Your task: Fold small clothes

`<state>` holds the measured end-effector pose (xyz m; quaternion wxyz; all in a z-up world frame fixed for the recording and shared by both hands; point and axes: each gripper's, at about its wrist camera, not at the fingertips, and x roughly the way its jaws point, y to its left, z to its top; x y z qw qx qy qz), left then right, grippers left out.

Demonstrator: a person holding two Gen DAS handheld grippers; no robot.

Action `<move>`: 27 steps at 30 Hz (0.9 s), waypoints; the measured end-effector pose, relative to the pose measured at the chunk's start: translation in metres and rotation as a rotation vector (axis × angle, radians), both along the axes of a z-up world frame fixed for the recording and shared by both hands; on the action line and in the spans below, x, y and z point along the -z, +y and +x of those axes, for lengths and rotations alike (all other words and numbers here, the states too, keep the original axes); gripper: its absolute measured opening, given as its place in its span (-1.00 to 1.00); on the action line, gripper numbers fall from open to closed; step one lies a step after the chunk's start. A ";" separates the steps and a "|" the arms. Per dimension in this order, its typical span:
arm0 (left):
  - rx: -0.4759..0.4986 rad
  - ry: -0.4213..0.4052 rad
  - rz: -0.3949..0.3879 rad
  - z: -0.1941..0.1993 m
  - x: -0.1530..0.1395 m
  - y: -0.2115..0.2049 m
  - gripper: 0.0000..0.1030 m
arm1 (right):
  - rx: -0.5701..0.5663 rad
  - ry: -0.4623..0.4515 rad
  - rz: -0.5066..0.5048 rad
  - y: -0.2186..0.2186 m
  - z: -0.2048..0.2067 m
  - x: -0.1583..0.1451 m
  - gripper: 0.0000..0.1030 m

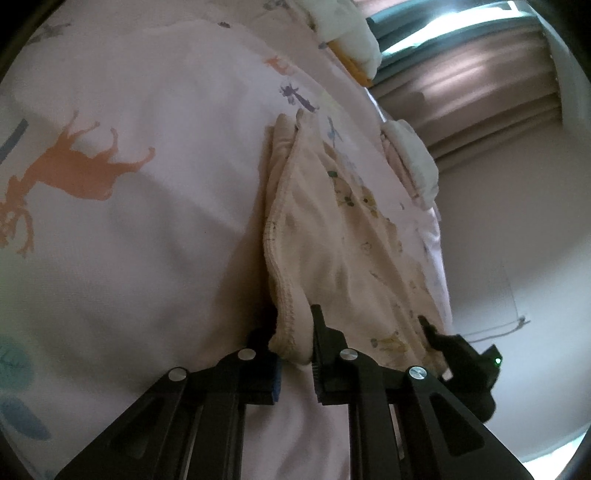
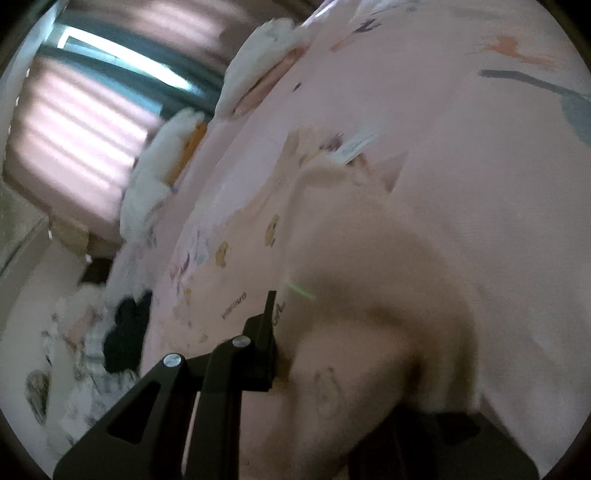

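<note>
Scene: you work over a bed sheet (image 1: 147,229), pale pink with printed animals, among them an orange deer (image 1: 74,162).
Garment: small cream underwear (image 1: 332,236) with faint prints and a stitched hem lies on the sheet, running from near your grippers toward the far side.
Left gripper (image 1: 295,343): your jaws are closed on the near hem corner of the underwear; the cloth bunches between the two black fingers.
Right gripper (image 2: 295,354): the right wrist view is blurred. Your left finger (image 2: 264,343) presses against a fold of the cream cloth (image 2: 369,314), which drapes over and hides the other finger. The jaws are nearly together and gripping that cloth.
In the left view: your right gripper's black tip (image 1: 458,347), with a green light, sits just right of your left one, at the garment's other near edge.
Far edge: white folded clothes (image 1: 354,33) rest at the sheet's far side.
Right of the bed: a curtain (image 1: 498,81) hangs with light showing through at the top.
Left in the right view: a heap of mixed clothes (image 2: 92,350), one dark, lies off the sheet's side.
</note>
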<state>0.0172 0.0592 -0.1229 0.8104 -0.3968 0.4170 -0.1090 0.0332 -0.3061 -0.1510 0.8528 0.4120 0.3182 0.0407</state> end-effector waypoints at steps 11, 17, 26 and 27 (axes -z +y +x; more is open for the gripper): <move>0.004 0.006 -0.019 0.001 0.003 0.003 -0.71 | -0.014 -0.048 -0.168 0.034 0.008 -0.045 -0.75; -0.011 0.021 -0.010 0.000 0.003 0.008 -0.71 | -0.303 -0.160 -0.307 0.123 0.028 -0.081 -0.75; -0.090 0.025 0.008 -0.009 0.004 0.032 -0.71 | -0.661 -0.029 -0.336 0.222 0.051 -0.022 -0.68; -0.093 0.027 -0.011 -0.009 0.006 0.035 -0.70 | -0.668 -0.041 -0.346 0.222 0.050 -0.023 -0.68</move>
